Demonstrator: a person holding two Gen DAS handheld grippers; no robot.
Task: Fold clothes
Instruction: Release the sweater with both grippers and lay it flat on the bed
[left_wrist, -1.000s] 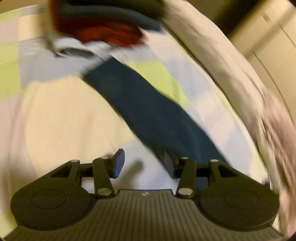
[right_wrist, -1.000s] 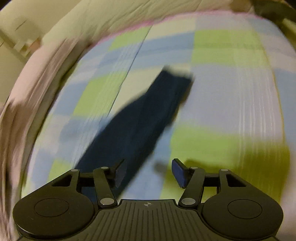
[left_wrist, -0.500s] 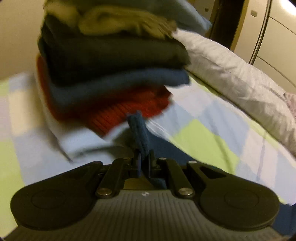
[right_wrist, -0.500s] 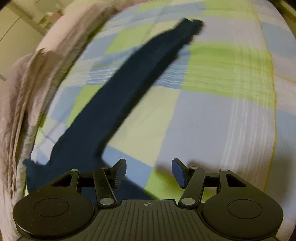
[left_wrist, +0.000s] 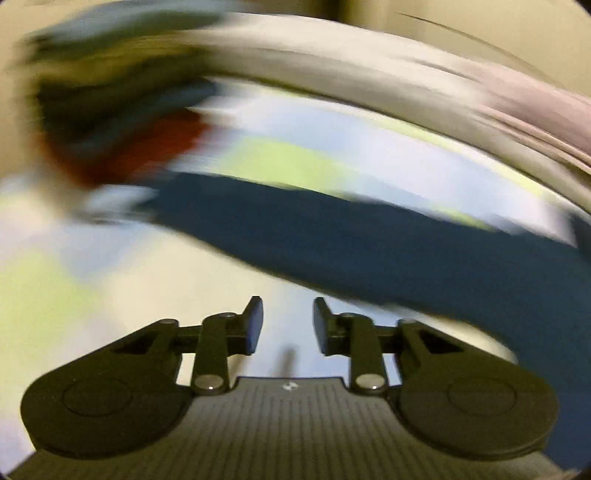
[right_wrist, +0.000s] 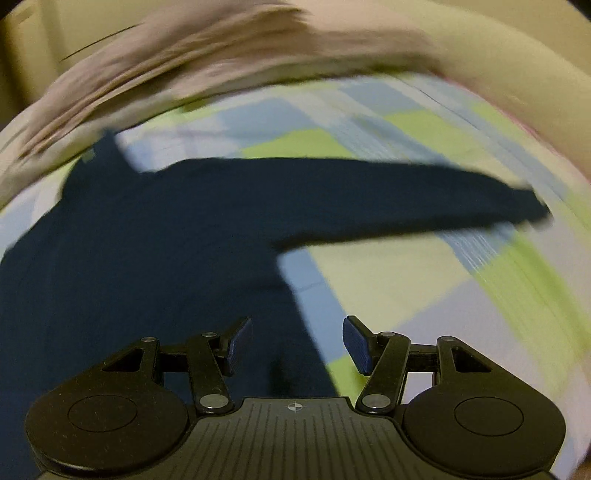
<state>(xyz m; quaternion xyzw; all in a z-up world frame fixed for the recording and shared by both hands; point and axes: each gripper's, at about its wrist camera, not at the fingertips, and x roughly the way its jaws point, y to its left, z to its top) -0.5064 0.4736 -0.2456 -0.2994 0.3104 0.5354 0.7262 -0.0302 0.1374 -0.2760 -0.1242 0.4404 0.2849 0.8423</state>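
On the checked bedsheet | navy long-sleeved top spread flat, sleeve stretched out | left gripper jaws just reopened, sleeve end dropped, nothing between | right gripper released, empty | laying-out looks finished, folding next | folded stack beyond.

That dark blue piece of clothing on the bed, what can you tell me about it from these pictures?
The dark blue garment looks like a soft long-sleeved top, unfolded, lying flat on the checked bedsheet. One sleeve stretches out to the side, its cuff at the far end. Motion blur hides seams and finer detail. Neither gripper holds it: the right gripper hovers open over the body's edge.
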